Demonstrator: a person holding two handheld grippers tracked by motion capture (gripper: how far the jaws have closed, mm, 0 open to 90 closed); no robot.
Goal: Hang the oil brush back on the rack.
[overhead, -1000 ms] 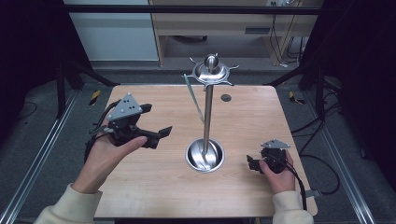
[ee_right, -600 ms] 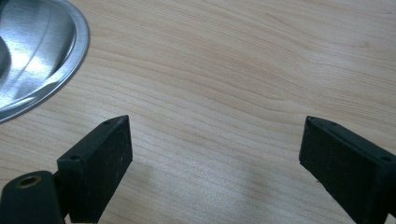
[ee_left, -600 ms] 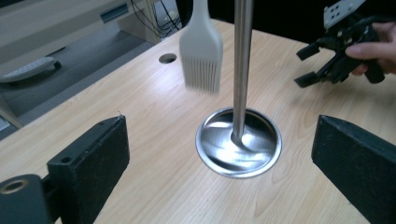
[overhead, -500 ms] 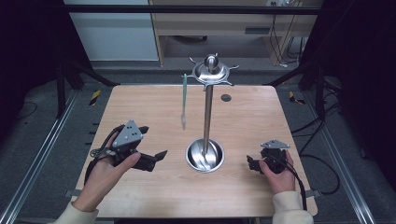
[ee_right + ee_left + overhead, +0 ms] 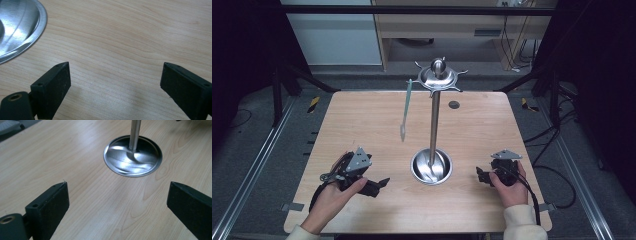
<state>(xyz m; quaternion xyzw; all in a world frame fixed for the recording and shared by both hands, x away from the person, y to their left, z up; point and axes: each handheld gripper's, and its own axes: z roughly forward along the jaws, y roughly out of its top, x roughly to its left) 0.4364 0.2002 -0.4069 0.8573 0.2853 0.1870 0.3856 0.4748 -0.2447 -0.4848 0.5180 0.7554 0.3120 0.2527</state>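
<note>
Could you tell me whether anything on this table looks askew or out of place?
Only slightly: the pale green utensil hanging from the shiny steel stand's hooked top slants instead of hanging plumb. The stand's pole is upright in its round base. Nothing looks spilled or damaged.

The high view looks forward and down across the whole table point(image 5: 362, 115). Both gripper views skim its wood from close range, sharing the stand's steel base point(image 5: 133, 156).

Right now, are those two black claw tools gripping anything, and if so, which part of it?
Nothing is held. The left gripper and the right gripper both stand open over bare table. The utensil hangs from the stand by itself.
</note>
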